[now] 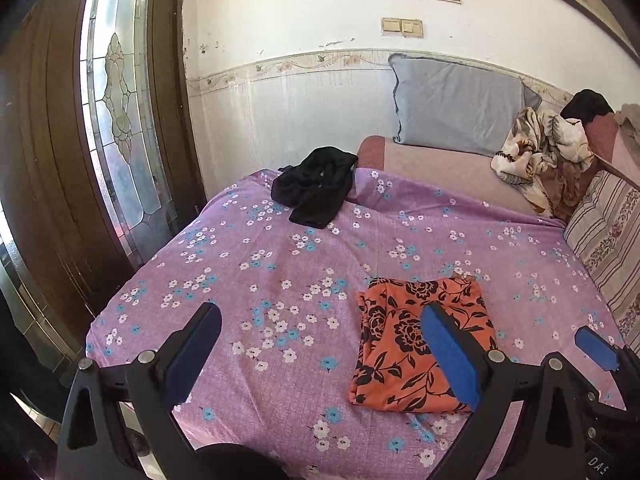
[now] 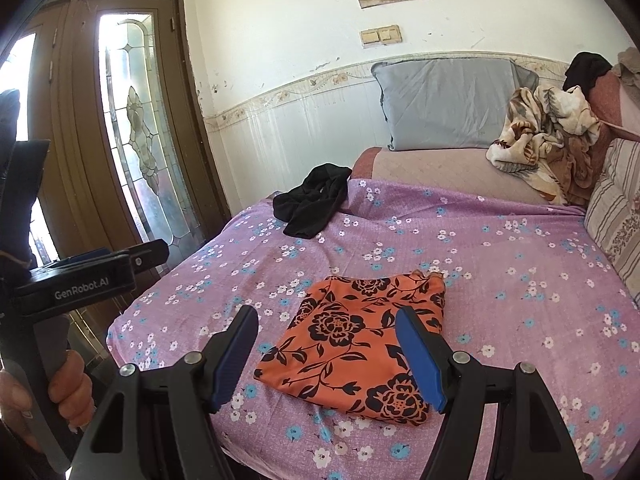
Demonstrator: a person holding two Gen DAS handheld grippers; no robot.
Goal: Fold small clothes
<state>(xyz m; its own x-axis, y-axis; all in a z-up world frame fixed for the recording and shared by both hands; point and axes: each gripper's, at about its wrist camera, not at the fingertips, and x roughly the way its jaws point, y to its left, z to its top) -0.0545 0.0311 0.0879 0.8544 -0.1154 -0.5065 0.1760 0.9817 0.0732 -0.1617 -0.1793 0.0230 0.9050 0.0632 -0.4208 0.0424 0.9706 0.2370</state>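
An orange cloth with black flowers [image 1: 404, 344] [image 2: 356, 344] lies folded flat on the purple flowered bedsheet [image 1: 280, 264] [image 2: 500, 280]. A crumpled black garment [image 1: 316, 186] [image 2: 310, 200] sits at the sheet's far left edge. My left gripper [image 1: 322, 312] hovers over the sheet to the left of the orange cloth, open and empty. My right gripper [image 2: 326, 312] is held above the orange cloth's near part, open, with nothing gripped. In the left wrist view one blue pad of the right gripper [image 1: 596, 346] shows at the far right.
A grey pillow [image 1: 456, 108] [image 2: 452, 104] leans on the wall behind a pinkish mattress. A crumpled patterned blanket [image 1: 540, 156] [image 2: 548, 140] lies at the back right beside a striped cushion [image 1: 608, 240]. A glazed wooden door [image 2: 132, 128] stands left. A hand [image 2: 68, 388] holds the left gripper's handle.
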